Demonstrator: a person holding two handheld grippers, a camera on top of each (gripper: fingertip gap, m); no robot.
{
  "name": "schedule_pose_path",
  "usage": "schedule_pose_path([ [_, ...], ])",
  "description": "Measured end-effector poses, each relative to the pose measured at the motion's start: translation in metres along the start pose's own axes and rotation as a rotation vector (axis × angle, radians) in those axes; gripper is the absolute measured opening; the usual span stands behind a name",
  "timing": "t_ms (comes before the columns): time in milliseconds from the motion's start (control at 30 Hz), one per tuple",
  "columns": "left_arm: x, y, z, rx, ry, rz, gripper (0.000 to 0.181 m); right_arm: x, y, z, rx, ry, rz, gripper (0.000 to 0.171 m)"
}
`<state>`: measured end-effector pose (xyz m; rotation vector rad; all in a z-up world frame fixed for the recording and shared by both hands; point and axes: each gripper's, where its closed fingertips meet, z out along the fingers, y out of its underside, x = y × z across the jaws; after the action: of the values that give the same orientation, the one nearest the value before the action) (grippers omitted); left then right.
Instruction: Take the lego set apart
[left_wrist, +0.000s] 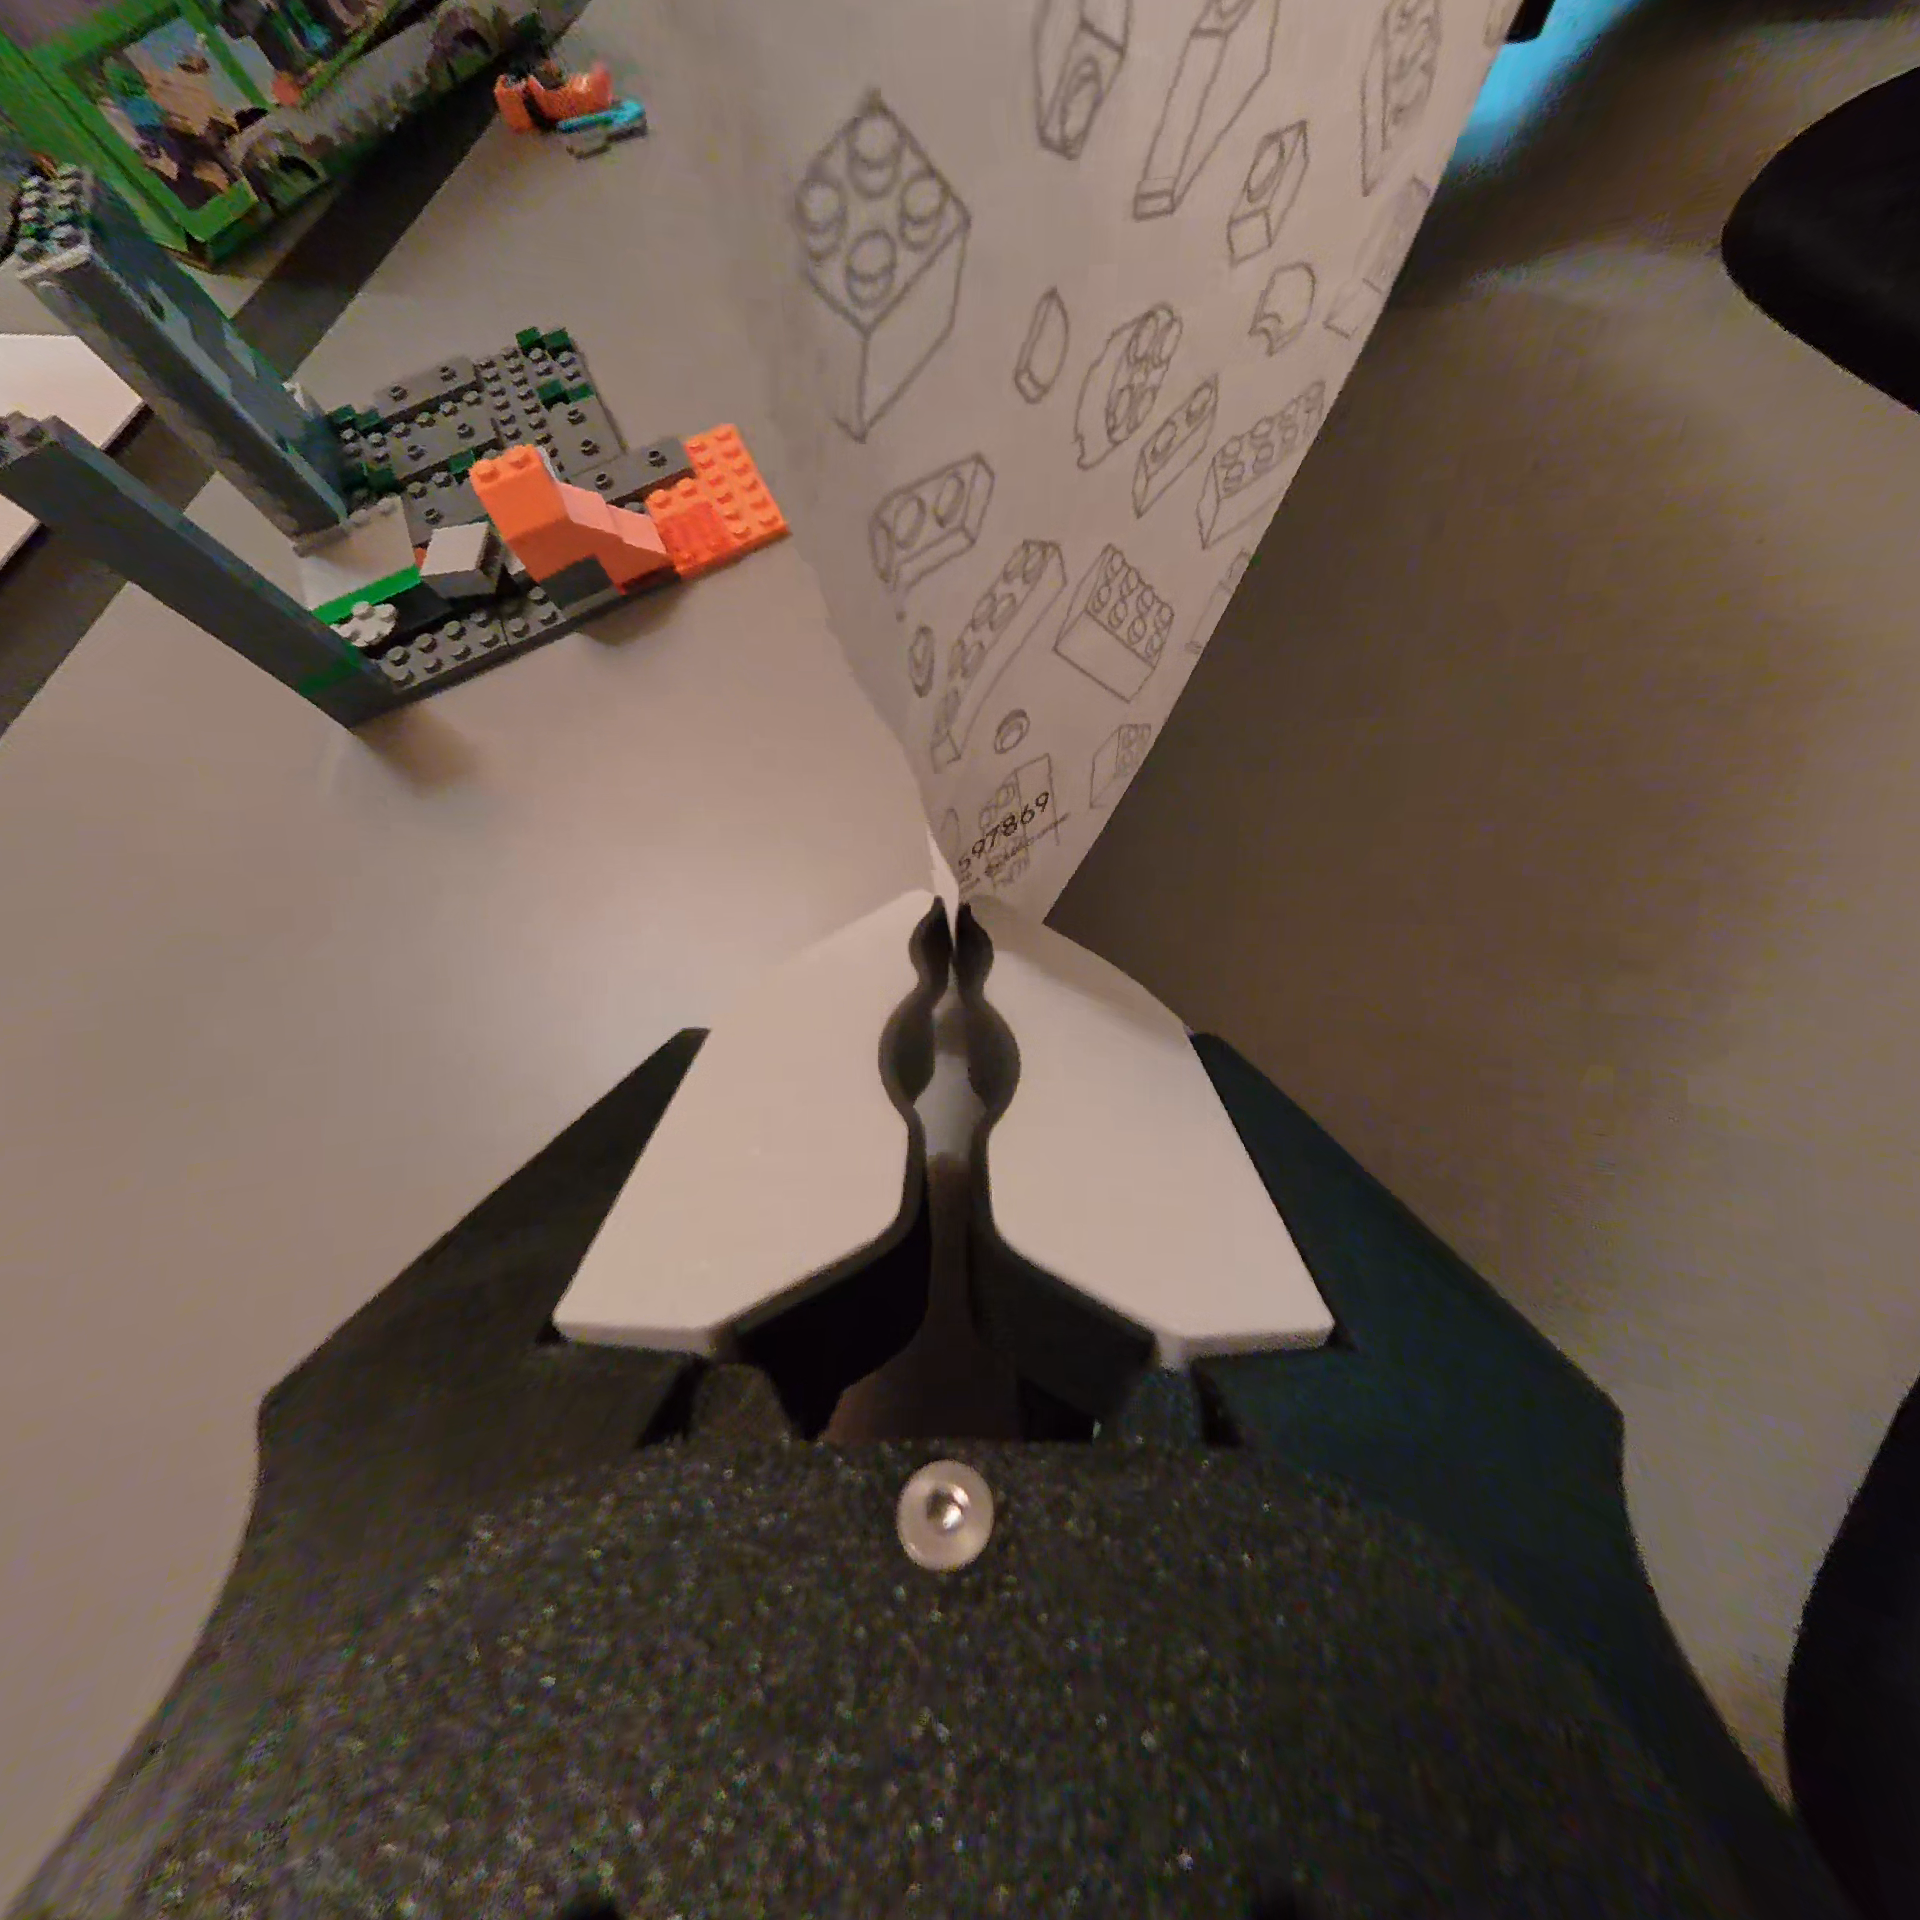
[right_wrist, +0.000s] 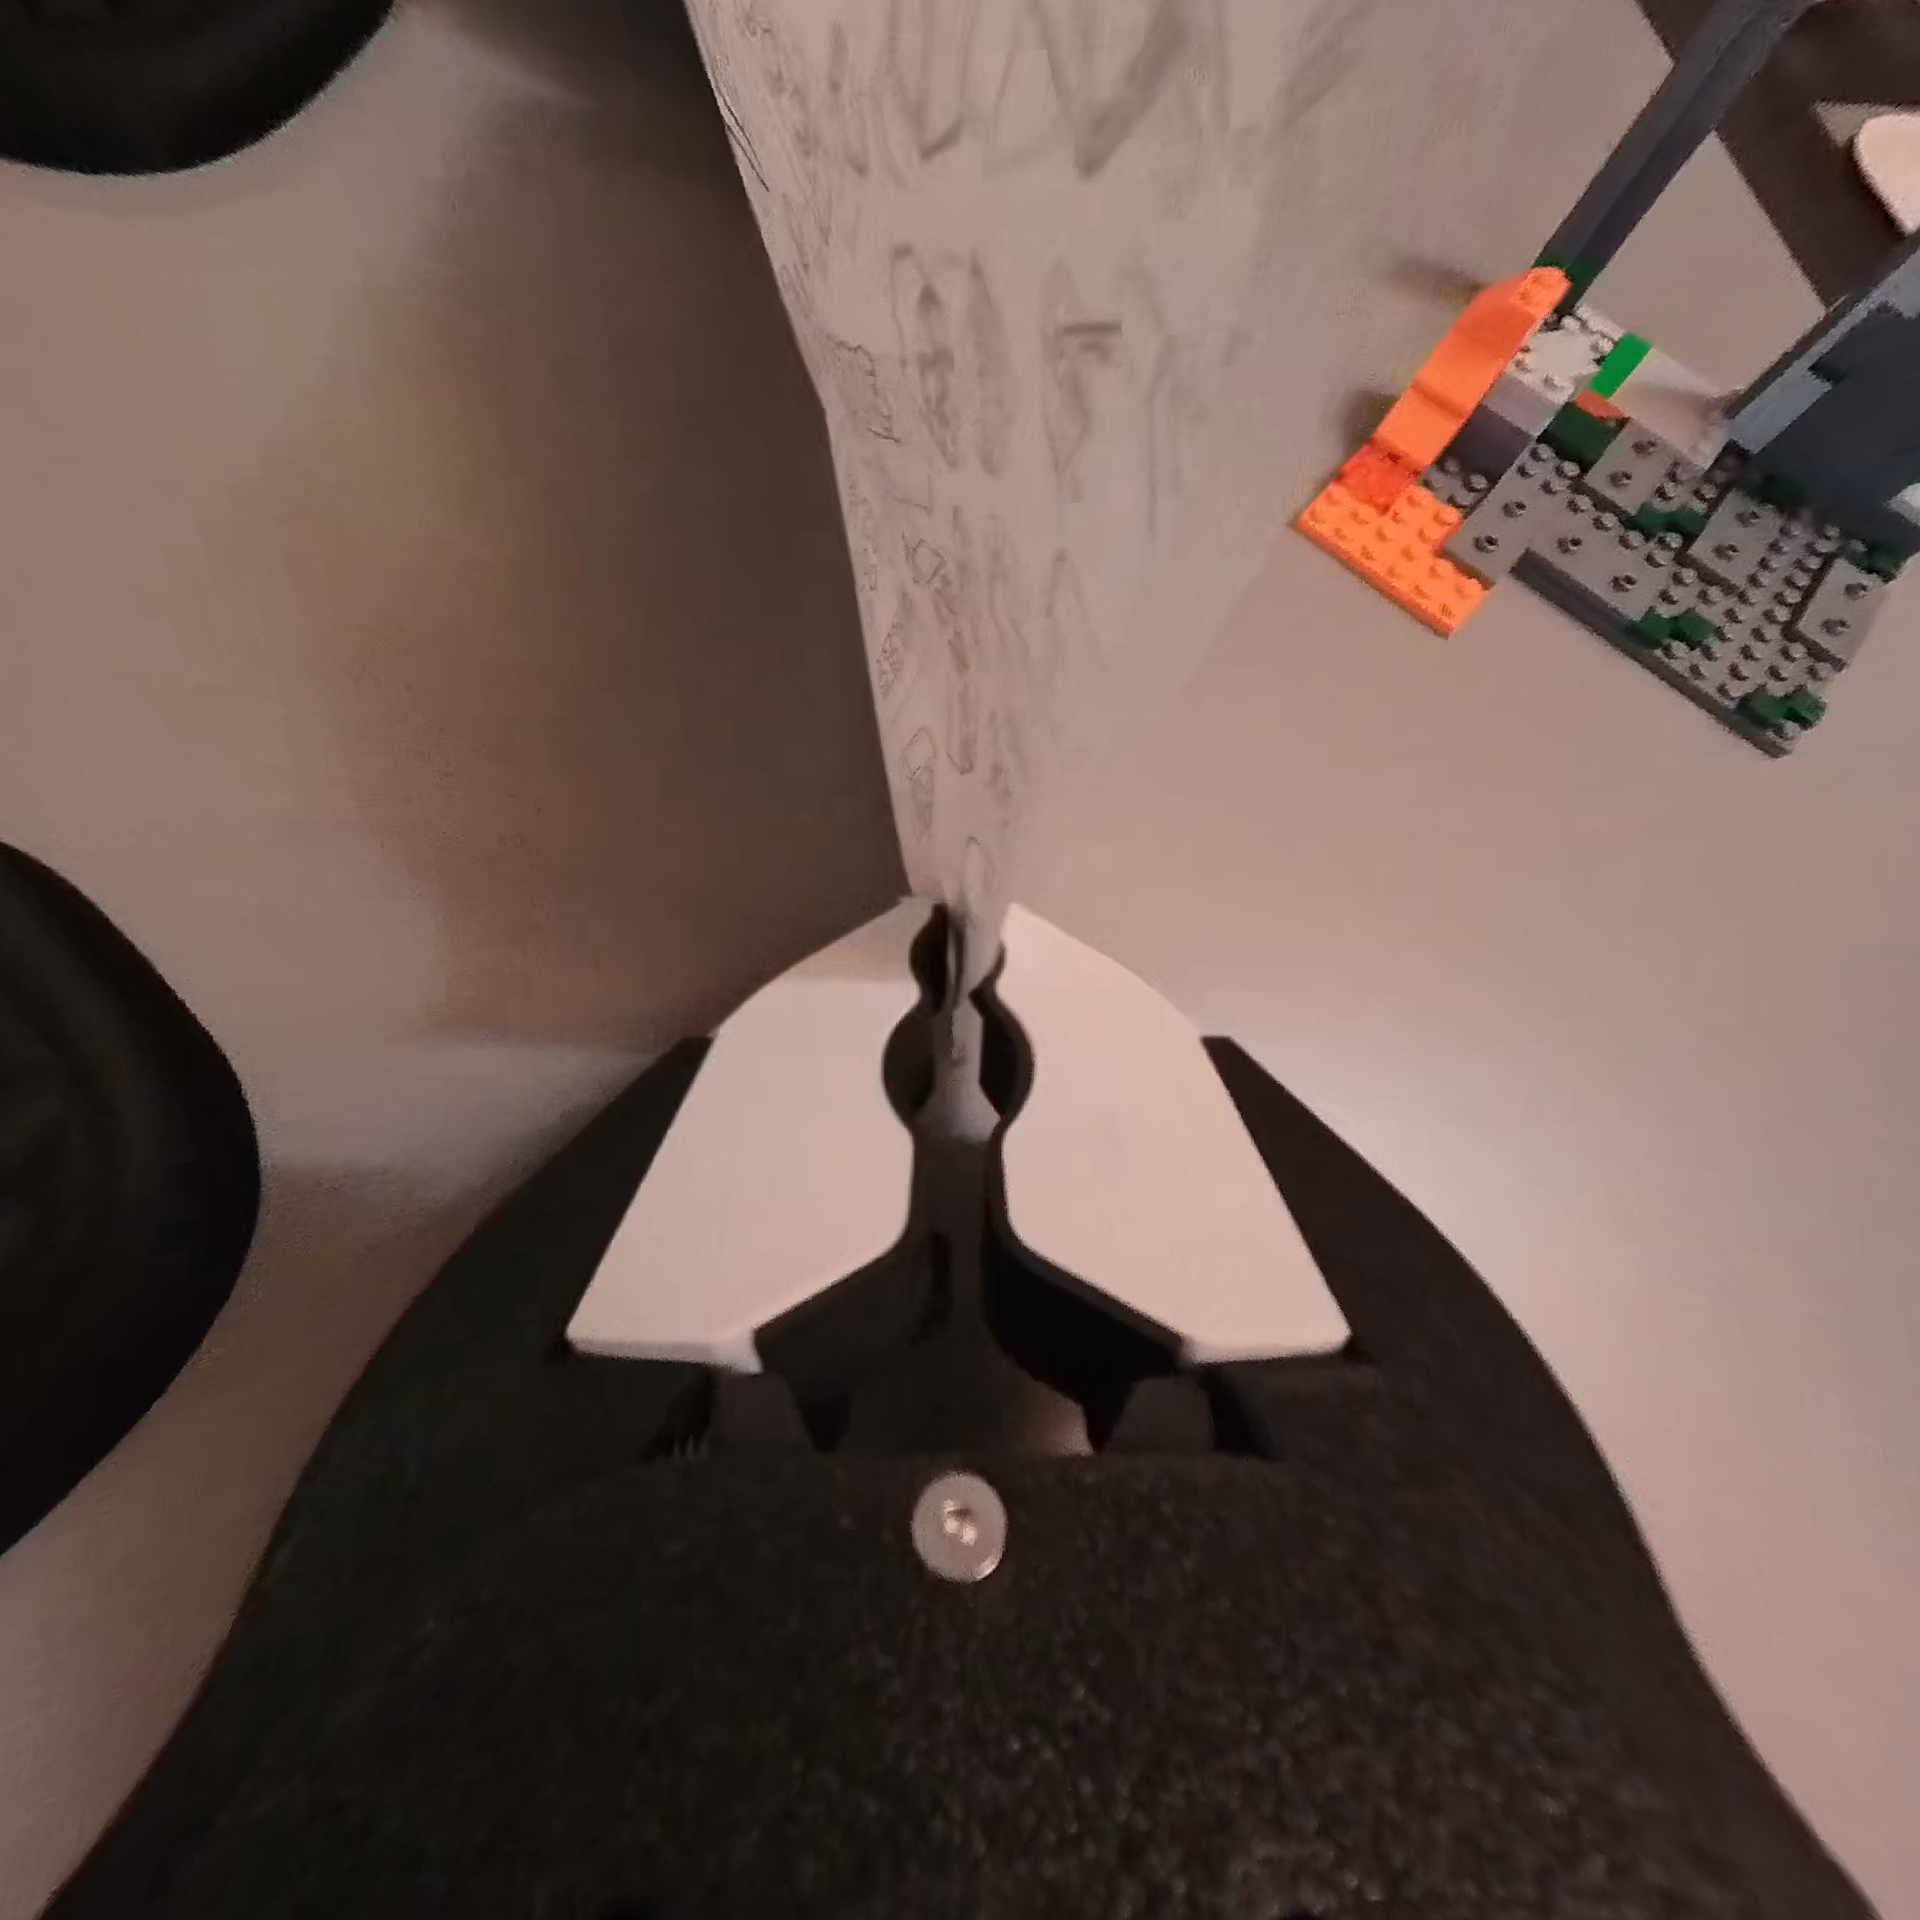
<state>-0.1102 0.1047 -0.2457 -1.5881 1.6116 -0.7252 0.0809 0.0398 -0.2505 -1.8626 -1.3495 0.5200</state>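
A white paper bag (left_wrist: 1122, 416) printed with outline drawings of bricks hangs upright in front of both cameras. My left gripper (left_wrist: 951, 925) is shut on its lower corner, with the pads pinched together at the paper's edge. My right gripper (right_wrist: 961, 935) is shut on the same bag (right_wrist: 966, 416), and the paper runs down between its fingers. The lego build (left_wrist: 540, 499) sits on the light table at the left: grey studded plates, an orange plate, orange sloped bricks and tall grey-blue pillars (left_wrist: 197, 343). It shows at the upper right in the right wrist view (right_wrist: 1621, 499).
A green lego box (left_wrist: 187, 135) and a small orange and teal piece cluster (left_wrist: 561, 99) lie at the far left back. A black chair (left_wrist: 1829, 270) stands off the table's right side. Dark rounded shapes (right_wrist: 104, 1143) sit at the left in the right wrist view. Left tips to right tips: about 20 centimeters.
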Motion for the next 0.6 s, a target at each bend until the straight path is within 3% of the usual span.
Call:
schedule_pose_path([
  [333, 0.002, 0.005, 0.001, -0.039, 0.029, 0.026, 0.0, 0.002, 0.003, 0.006, 0.013, -0.013, 0.004, 0.0],
  [600, 0.017, -0.013, 0.024, -0.016, 0.023, 0.076, 0.0, -0.008, -0.024, 0.039, 0.017, -0.026, -0.049, 0.0],
])
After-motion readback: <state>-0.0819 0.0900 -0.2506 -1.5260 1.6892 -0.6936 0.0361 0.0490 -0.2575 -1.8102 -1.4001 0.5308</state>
